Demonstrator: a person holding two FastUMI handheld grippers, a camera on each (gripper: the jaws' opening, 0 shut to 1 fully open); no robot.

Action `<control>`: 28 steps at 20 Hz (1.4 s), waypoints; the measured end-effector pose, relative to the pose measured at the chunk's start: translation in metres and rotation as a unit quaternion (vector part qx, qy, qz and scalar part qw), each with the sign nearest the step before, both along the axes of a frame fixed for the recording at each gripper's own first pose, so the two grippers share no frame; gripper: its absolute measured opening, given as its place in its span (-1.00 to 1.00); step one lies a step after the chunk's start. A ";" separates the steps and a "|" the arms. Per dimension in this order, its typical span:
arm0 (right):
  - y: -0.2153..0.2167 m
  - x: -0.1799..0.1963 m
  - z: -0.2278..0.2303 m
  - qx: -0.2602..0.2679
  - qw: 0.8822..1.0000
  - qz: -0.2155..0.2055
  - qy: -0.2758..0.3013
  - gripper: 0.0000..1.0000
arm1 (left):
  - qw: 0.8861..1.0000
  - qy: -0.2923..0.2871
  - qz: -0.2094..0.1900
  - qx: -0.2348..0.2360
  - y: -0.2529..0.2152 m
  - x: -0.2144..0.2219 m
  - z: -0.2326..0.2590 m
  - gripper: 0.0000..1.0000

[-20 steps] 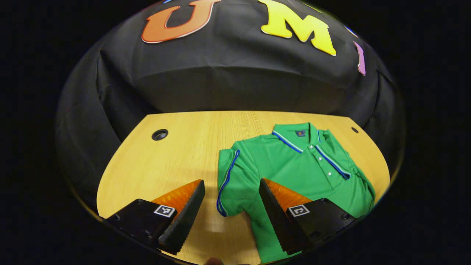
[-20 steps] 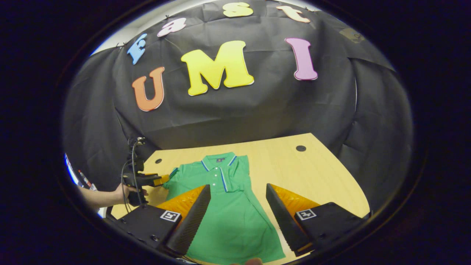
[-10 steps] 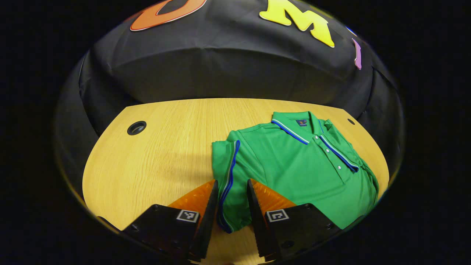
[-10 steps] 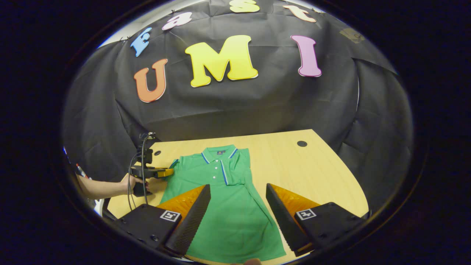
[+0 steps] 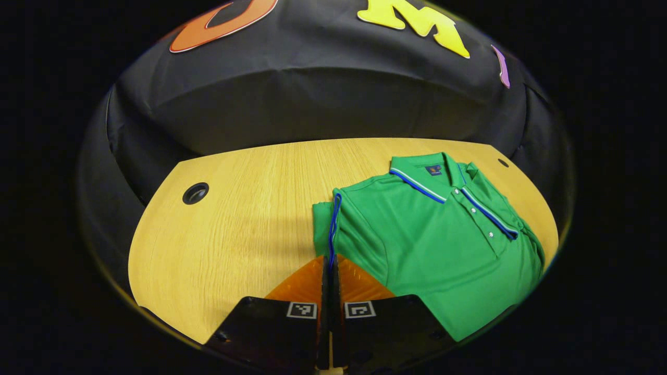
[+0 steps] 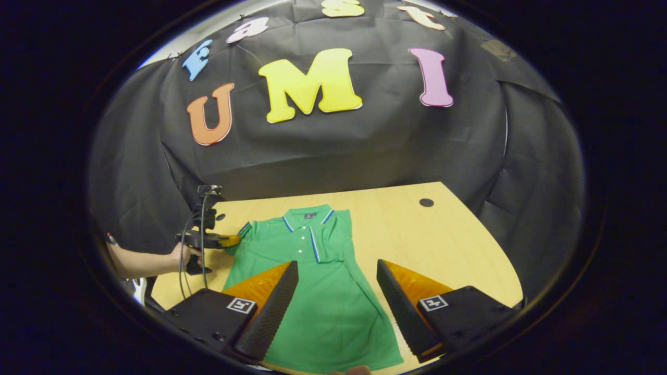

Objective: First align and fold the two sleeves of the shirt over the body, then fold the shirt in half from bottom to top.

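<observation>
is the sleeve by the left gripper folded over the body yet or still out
Still out. The sleeve juts off the shirt onto the table; left gripper is shut on its hem.

The shirt (image 6: 312, 291) lies on the table (image 6: 443, 245), collar toward the wall.

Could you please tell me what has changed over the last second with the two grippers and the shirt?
The left hand-held gripper moved in and closed on the sleeve of the shirt, lifting its edge. The right hand-held gripper stayed open above the shirt's lower half; the table is unchanged.
</observation>
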State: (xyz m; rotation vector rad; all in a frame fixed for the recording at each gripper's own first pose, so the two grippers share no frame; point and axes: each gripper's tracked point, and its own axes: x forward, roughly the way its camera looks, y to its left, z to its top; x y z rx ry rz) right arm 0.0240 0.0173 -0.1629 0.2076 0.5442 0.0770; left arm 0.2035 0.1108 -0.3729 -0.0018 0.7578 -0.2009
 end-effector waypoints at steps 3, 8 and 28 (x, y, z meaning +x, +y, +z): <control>-0.005 0.002 0.009 -0.012 1.000 -0.005 -0.016 0.84 | 1.000 -0.029 0.007 -0.010 -0.004 0.003 0.032 -0.92; -0.013 0.000 0.018 -0.003 1.000 -0.009 -0.024 0.84 | 0.998 -0.060 -0.012 -0.010 -0.027 0.004 0.076 -0.92; -0.046 -0.033 -0.003 -0.045 0.998 0.014 -0.033 0.86 | 0.998 -0.052 -0.040 0.005 -0.170 -0.050 0.077 0.56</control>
